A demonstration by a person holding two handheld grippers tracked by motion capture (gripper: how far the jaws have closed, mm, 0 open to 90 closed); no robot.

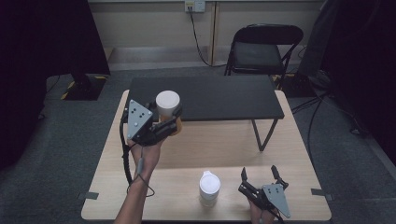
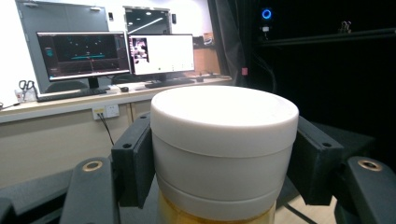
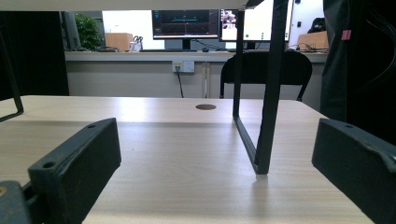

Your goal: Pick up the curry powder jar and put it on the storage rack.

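Note:
My left gripper (image 1: pixel 170 120) is raised above the table's left side, near the front left corner of the black shelf (image 1: pixel 205 98), and is shut on a jar with a white lid (image 1: pixel 167 103) and amber body. In the left gripper view the jar with a white lid (image 2: pixel 224 154) sits squeezed between both black jaws. A second white-capped container (image 1: pixel 209 187) stands upright on the wooden table (image 1: pixel 210 144) near the front edge. My right gripper (image 1: pixel 261 176) rests low on the table to the right of that container, open and holding nothing; the right gripper (image 3: pixel 215 172) looks along the bare tabletop.
The black shelf stands on thin metal legs (image 3: pixel 264 116) across the table's far half. A black folding chair (image 1: pixel 264 49) sits behind the table. A cable (image 1: pixel 127 161) hangs from the left gripper along the forearm. A desk with monitors (image 2: pixel 116 53) lines the far wall.

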